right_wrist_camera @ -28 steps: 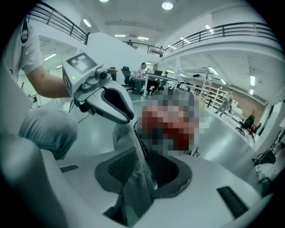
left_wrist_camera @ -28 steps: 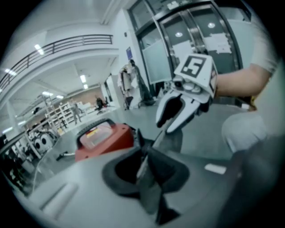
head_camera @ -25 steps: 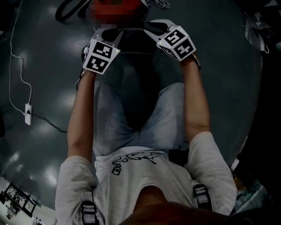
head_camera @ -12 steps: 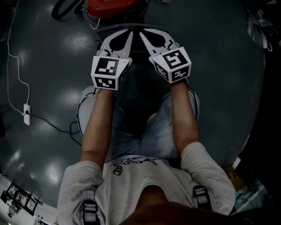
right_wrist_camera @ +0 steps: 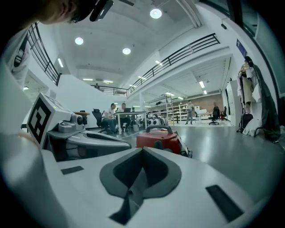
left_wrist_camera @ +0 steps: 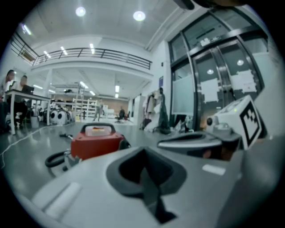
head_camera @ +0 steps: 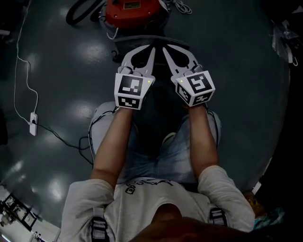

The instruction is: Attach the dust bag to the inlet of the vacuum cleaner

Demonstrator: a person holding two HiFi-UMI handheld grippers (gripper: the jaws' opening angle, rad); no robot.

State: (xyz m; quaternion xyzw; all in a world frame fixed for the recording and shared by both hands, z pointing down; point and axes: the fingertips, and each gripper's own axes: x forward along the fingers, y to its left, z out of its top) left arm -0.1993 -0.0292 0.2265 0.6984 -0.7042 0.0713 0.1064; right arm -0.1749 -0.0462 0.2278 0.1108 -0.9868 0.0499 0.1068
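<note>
Holding nothing, the white plastic left gripper (head_camera: 151, 47) and right gripper (head_camera: 164, 48) are squeezed shut. The red boxy vacuum cleaner (head_camera: 130, 10) sits on the floor ahead. No dust bag shows; shut jaws may knock it away.

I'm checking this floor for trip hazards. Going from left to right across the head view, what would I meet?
White power strip on its cable → black hose → left tool, shut and empty → right tool, shut and empty. The red vacuum cleaner overlaps the left tool's span, so it is left out.
</note>
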